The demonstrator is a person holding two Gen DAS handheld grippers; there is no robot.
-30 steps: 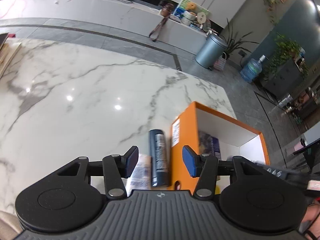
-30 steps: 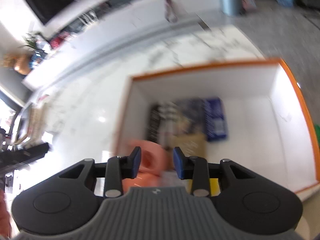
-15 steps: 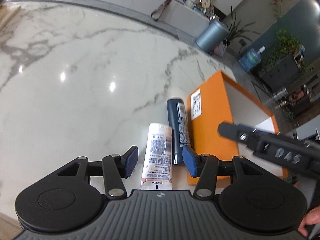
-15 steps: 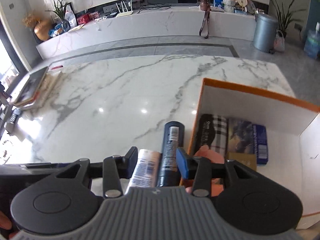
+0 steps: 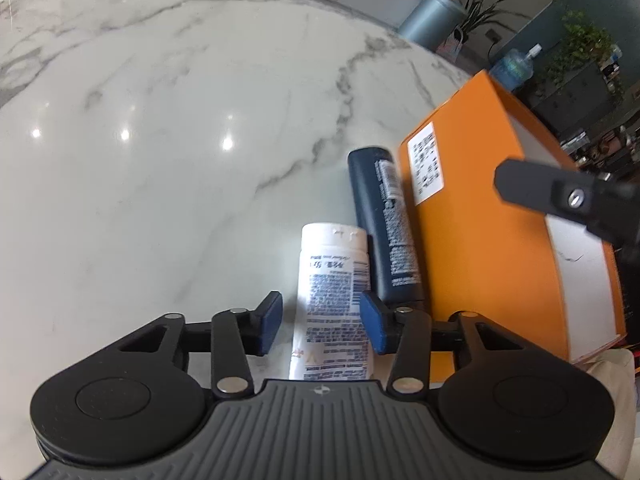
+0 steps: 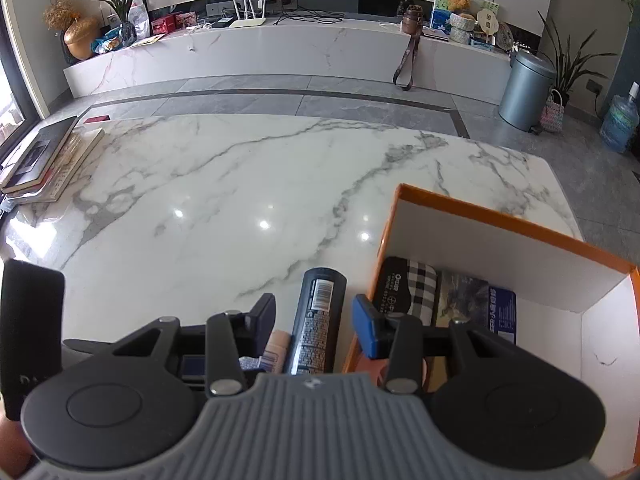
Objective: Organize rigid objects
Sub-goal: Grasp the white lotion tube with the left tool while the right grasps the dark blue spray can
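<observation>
1. The left tongs have been lowered toward the table over the last second; their jaws are held apart with the white tube lying between them, not yet touched on either side as far as can be seen.
2. The white tube is laid flat on the table, just beside the dark blue bottle, which lies alongside the outer wall of the orange box.
3. The right tongs have been drawn out of the orange box, where they were seen a second ago, and are now held above the dark blue bottle, jaws apart and empty.
4. Inside the box, a checked case and a blue packet are already stored against the far wall; a peach-coloured item near the right tongs is too hidden to be named.
5. The placing of one item is judged finished, and a new pickup is being prepared: two items are left outside the box, and each is lined up with one pair of tongs.
</observation>
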